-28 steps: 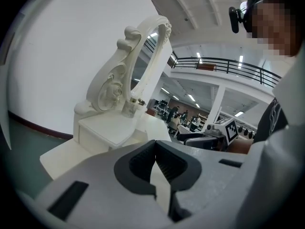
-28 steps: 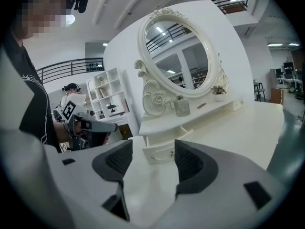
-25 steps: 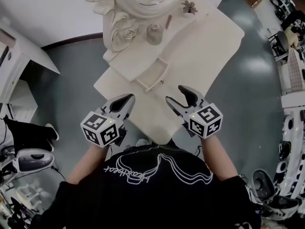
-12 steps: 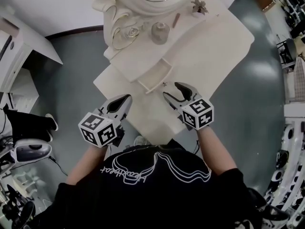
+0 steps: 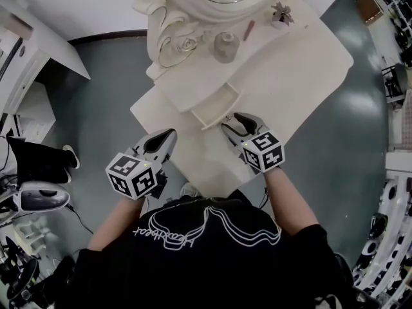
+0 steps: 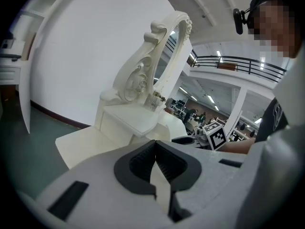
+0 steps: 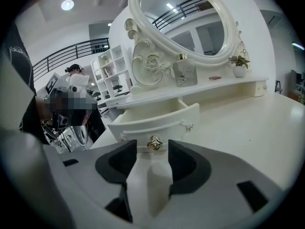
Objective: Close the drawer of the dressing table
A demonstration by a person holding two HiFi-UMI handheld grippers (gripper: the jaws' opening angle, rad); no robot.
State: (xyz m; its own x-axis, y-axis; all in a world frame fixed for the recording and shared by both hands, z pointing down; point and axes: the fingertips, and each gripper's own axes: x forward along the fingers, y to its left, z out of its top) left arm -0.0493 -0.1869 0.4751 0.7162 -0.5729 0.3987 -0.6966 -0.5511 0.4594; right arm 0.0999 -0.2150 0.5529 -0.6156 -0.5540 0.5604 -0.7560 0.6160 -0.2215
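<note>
Two pairs of grey tongs, each with a marker cube behind it, are held over the near part of the bench. The right tongs (image 5: 233,122) (image 7: 152,149) stand apart, and their jaws have just been closing in. The small gold metal knob (image 7: 154,143) of the drawer shows in the gap just beyond the tips, but the dark pads do not press on it. The left tongs (image 5: 168,134) (image 6: 155,144) are closed, tips meeting, with nothing between them. They hang above the bench's near left edge, well apart from the drawer and pointing towards the mirror.

The cream-white wooden drawer (image 5: 215,108) (image 7: 152,123) is pulled out. It juts from the low raised shelf that runs along the back edge of the bench, and its front panel faces the right tongs. Its inside looks bare as far as the head view shows.

The cream-white dressing bench (image 5: 302,76) (image 7: 267,128) carries a large oval mirror in a carved white frame (image 5: 168,34) (image 7: 183,18) at its back edge. On the raised shelf under the mirror stand a clear glass bottle with a gold cap (image 5: 226,46) (image 7: 184,73), a small reddish-brown stick-shaped thing (image 5: 248,30) (image 7: 215,78) lying flat, and a little white pot with a spiky plant (image 5: 281,13) (image 7: 238,66) near the right back corner.
</note>
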